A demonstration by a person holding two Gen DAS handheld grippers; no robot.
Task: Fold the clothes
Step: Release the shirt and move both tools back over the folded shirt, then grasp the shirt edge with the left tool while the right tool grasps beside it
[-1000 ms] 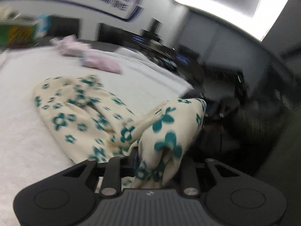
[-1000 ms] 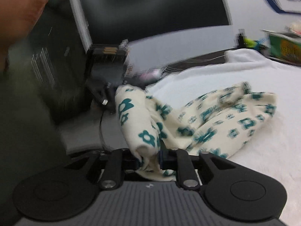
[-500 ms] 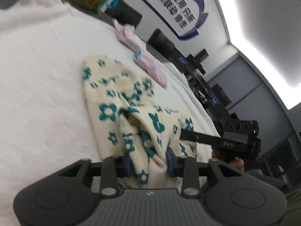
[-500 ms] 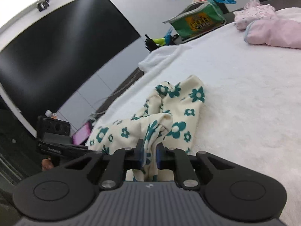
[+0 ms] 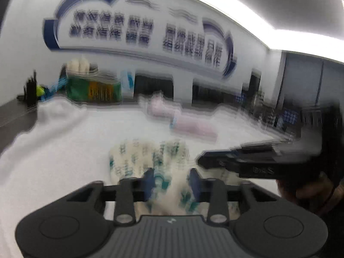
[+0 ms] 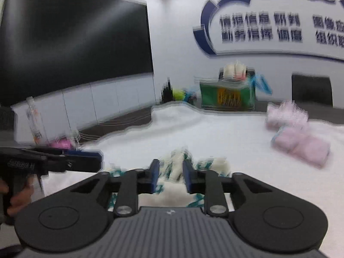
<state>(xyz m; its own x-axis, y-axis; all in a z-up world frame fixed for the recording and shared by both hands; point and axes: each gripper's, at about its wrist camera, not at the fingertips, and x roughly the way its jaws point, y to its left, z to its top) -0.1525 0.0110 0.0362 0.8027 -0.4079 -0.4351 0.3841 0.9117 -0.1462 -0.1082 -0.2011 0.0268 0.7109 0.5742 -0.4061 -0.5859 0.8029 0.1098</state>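
A cream garment with teal flowers (image 5: 148, 157) lies bunched on the white towel-covered table (image 5: 64, 150); both views are blurred by motion. My left gripper (image 5: 171, 178) has its jaws apart with the cloth lying between and beyond them. My right gripper (image 6: 171, 172) also has its jaws apart over the same garment (image 6: 176, 165). The right gripper shows at the right of the left wrist view (image 5: 247, 163); the left gripper shows at the left of the right wrist view (image 6: 64, 161).
Folded pink clothes (image 6: 298, 144) lie at the far right of the table. A green bag (image 6: 228, 96) stands at the back edge. A big dark screen (image 6: 73, 40) fills the left wall. A bottle (image 6: 34, 122) stands on the left.
Both grippers have opened and let the flowered garment drop onto the table. Both cameras swung level to face the back wall.
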